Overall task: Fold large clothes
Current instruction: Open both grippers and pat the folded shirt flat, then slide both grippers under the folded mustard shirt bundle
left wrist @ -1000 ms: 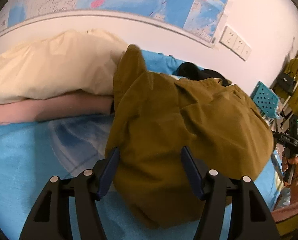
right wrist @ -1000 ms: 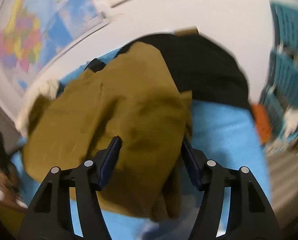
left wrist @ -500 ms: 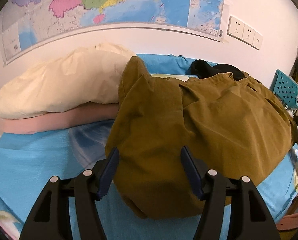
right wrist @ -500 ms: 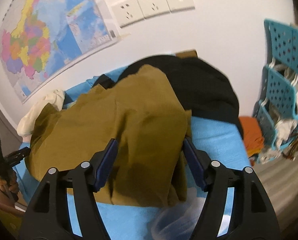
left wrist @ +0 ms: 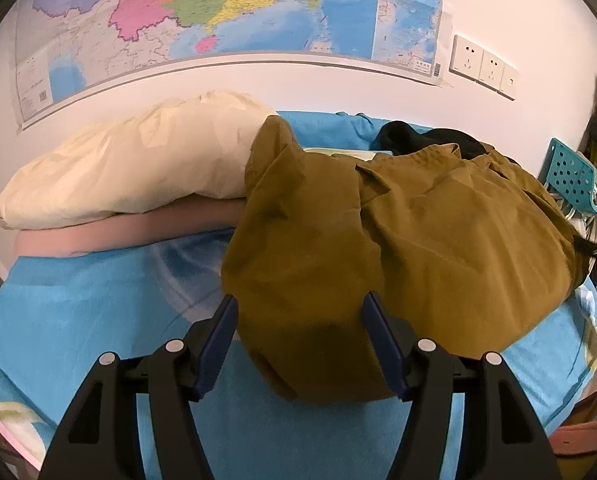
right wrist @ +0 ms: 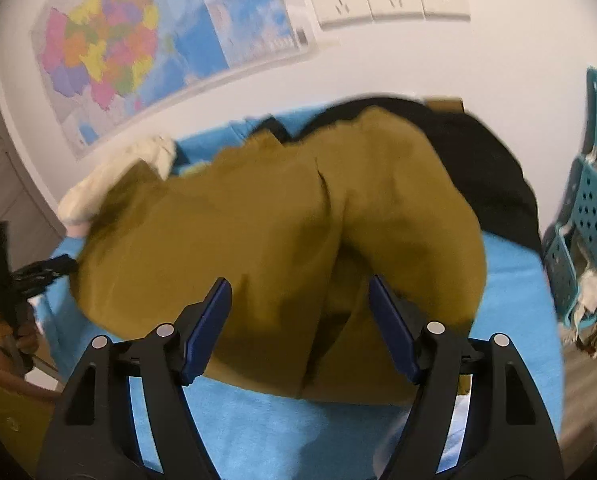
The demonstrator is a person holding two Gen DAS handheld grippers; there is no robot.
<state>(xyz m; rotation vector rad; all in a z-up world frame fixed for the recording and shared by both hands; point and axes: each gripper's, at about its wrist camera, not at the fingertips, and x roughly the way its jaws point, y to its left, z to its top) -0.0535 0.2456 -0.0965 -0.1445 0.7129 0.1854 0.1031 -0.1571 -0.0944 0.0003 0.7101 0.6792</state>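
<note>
A large olive-brown garment (left wrist: pixel 398 248) lies crumpled in a heap on the blue bed sheet (left wrist: pixel 78 320). It also shows in the right wrist view (right wrist: pixel 278 248). My left gripper (left wrist: pixel 300 312) is open and empty, its fingers held just in front of the garment's near left edge. My right gripper (right wrist: pixel 298 300) is open and empty over the garment's near right end. A black garment (right wrist: pixel 486 176) lies under and behind the olive one; it also shows in the left wrist view (left wrist: pixel 414 138).
A cream pillow (left wrist: pixel 138 160) on a pink folded blanket (left wrist: pixel 118 232) lies at the back left. A wall map (left wrist: pixel 218 20) and sockets (left wrist: pixel 482 66) are behind. Teal baskets (right wrist: pixel 594 208) stand to the right of the bed.
Both grippers have pulled back and up from the garment, so more of the wall shows. Both stay open. The garment has not moved.
</note>
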